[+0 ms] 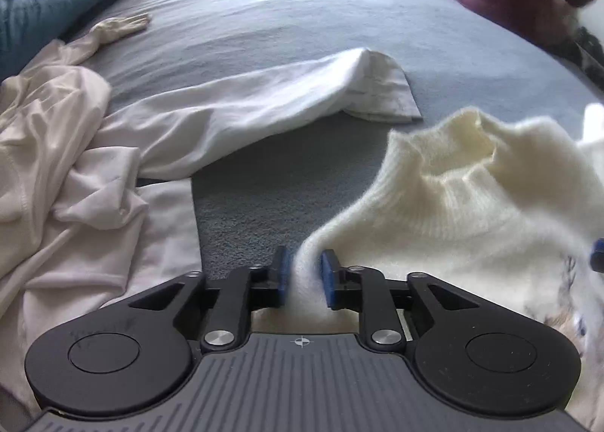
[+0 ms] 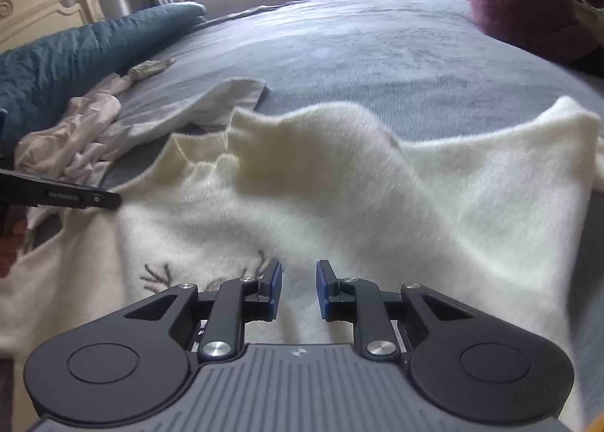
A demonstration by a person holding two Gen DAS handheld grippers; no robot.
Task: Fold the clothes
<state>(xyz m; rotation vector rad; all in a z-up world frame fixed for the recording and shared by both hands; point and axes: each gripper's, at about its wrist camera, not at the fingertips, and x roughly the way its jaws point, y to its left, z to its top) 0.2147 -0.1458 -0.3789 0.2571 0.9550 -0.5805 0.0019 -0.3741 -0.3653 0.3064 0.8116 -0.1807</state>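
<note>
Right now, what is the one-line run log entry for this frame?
phase: folding | left gripper: shut on fluffy cream knit sweater edge | right gripper: open over sweater | surface: grey bed cover

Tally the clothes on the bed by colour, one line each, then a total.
Cream fuzzy sweater: 1
White shirt: 1
Pale pink garment: 1
Total: 3, on the grey bedspread.

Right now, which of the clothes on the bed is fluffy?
The cream turtleneck sweater, pinched by the left tongs. It is fuzzy knit with a ribbed collar; the white shirt and pinkish garment are smooth and thin.
</note>
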